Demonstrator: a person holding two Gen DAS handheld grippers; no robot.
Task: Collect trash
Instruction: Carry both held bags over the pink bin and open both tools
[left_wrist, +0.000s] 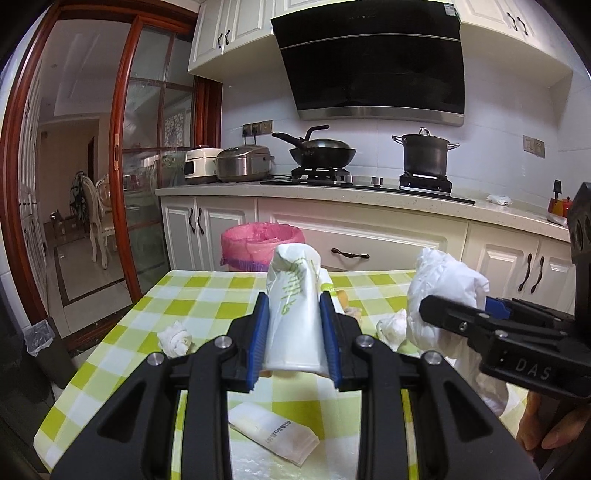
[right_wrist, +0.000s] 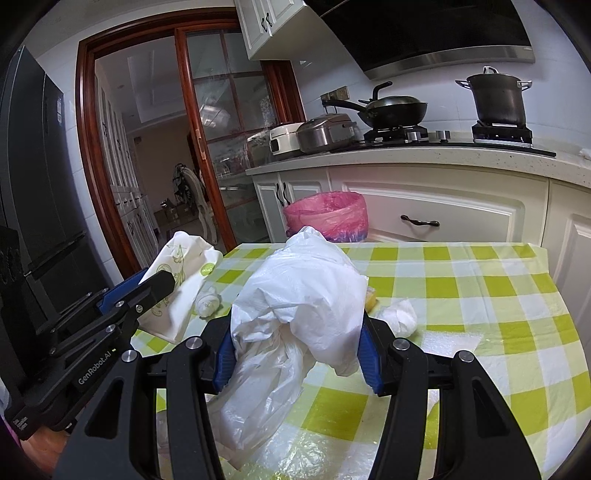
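Observation:
My left gripper (left_wrist: 294, 332) is shut on a white wrapper with green print (left_wrist: 293, 310), held above the green-checked table (left_wrist: 207, 302). In the right wrist view that wrapper (right_wrist: 181, 280) shows at the left, clamped in the left gripper (right_wrist: 147, 288). My right gripper (right_wrist: 297, 350) is shut on a crumpled white plastic bag (right_wrist: 303, 306), which hangs down between its blue pads. From the left wrist view the bag (left_wrist: 443, 288) and the right gripper (left_wrist: 461, 310) sit at the right. A bin with a pink liner (left_wrist: 263, 245) stands on the floor beyond the table's far edge.
Crumpled tissues (left_wrist: 176, 338) (left_wrist: 391, 326) lie on the table, with a flat white packet (left_wrist: 275, 434) near the front. One tissue ball (right_wrist: 400, 317) sits right of the bag. Behind are white cabinets, a stove with a wok (left_wrist: 321, 151) and pot (left_wrist: 424, 153), and a glass sliding door (left_wrist: 155, 147) at left.

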